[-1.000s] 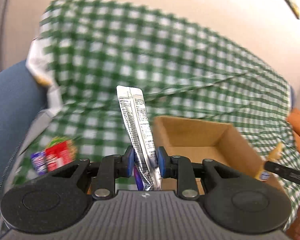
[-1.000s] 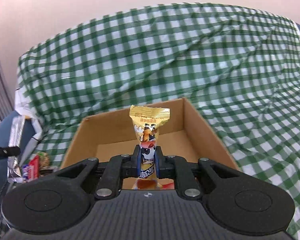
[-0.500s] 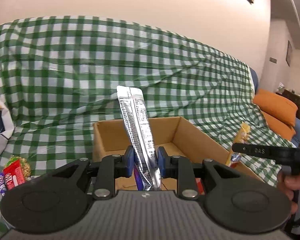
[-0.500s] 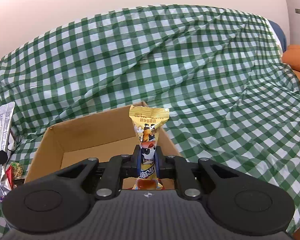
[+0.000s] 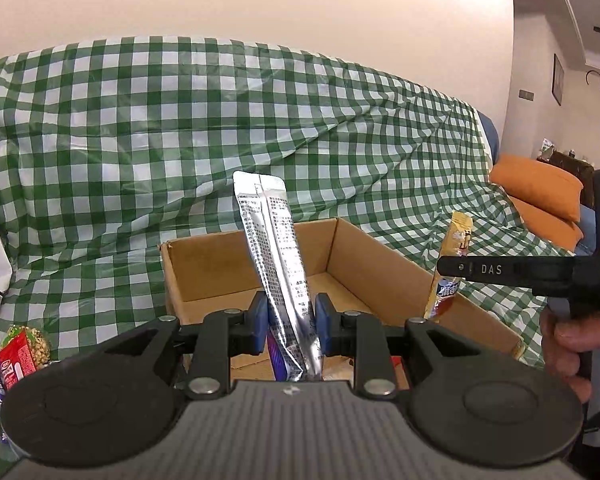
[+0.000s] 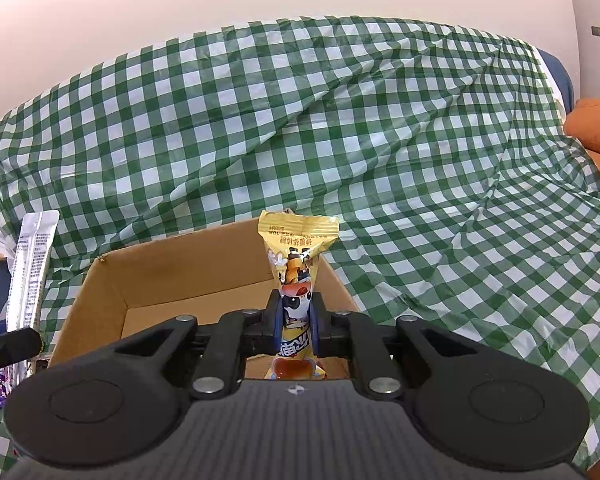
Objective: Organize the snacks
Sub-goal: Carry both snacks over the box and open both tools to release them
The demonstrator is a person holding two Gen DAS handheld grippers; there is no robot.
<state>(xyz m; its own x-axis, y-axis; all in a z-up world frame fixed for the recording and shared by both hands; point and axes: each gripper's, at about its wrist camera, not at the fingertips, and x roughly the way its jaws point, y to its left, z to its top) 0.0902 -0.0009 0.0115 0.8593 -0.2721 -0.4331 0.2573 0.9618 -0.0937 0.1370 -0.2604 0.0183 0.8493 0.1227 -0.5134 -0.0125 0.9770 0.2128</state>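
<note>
Silver foil, crinkly and stiff: long flat silver sachet (image 5: 274, 256) clamped upright in left tool (image 5: 291, 326), leaning slightly, poised above near rim of open cardboard box (image 5: 204, 268). Box resting on sofa under glossy green-checked cloth (image 5: 140, 128), near the seat's front edge. Loose red snack pack (image 5: 20, 354) beside it, toward the seat's left end. Right tool (image 5: 500, 269) seen side-on at right, gripped by a hand (image 5: 568, 344).

Glossy yellow film from right wrist: cone-shaped yellow snack packet (image 6: 296, 276) pinched tight at its narrow waist by right tool (image 6: 295, 330), over the same box (image 6: 172, 272).

Likely risks: slick foil slipping through the pads; tall sachet tipping over the rim on release; both tools crowding one opening and colliding.
</note>
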